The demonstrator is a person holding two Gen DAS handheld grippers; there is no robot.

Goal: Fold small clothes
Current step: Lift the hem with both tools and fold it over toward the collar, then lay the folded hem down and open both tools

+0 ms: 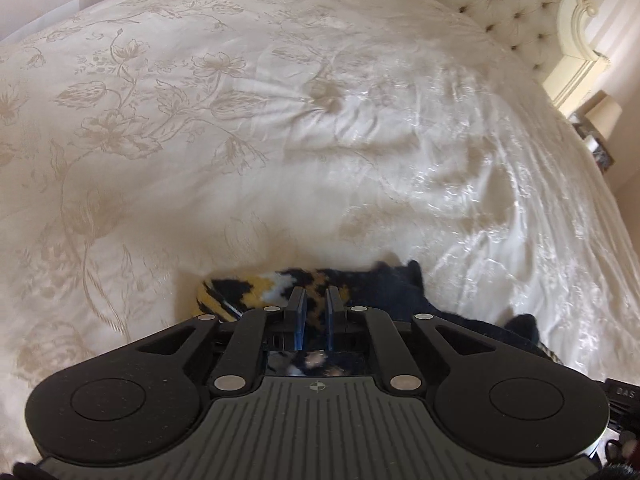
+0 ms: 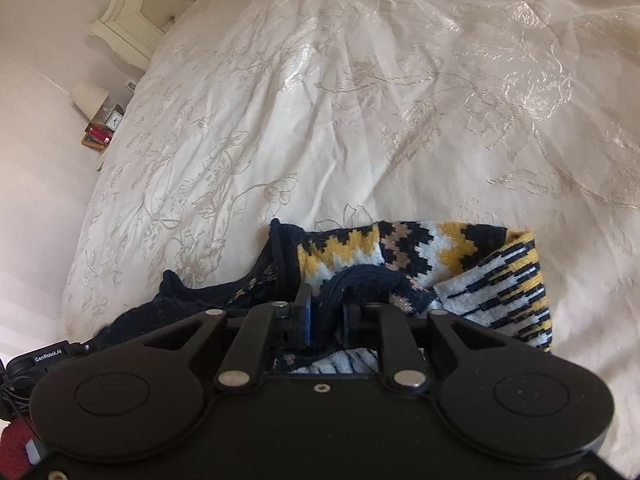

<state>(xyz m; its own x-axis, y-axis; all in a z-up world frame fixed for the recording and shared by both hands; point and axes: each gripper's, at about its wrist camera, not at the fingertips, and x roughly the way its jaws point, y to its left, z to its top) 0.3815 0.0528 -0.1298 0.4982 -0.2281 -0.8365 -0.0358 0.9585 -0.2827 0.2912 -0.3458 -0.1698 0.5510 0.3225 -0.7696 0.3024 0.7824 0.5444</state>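
Note:
A small knitted garment point(image 2: 420, 256) with a black, yellow, white and tan zigzag pattern and dark navy trim lies bunched on the cream bedspread point(image 2: 320, 120). My right gripper point(image 2: 326, 300) is shut on a dark navy fold of it. In the left wrist view the same garment point(image 1: 256, 284) lies just ahead of and under my left gripper point(image 1: 316, 296), whose jaws stand slightly apart over the patterned knit with nothing clearly pinched between them.
The cream floral bedspread point(image 1: 280, 120) fills both views. A tufted headboard point(image 1: 500, 4) is at the far end. A bedside table with a lamp point(image 2: 90, 98), a clock and books stands beside the bed.

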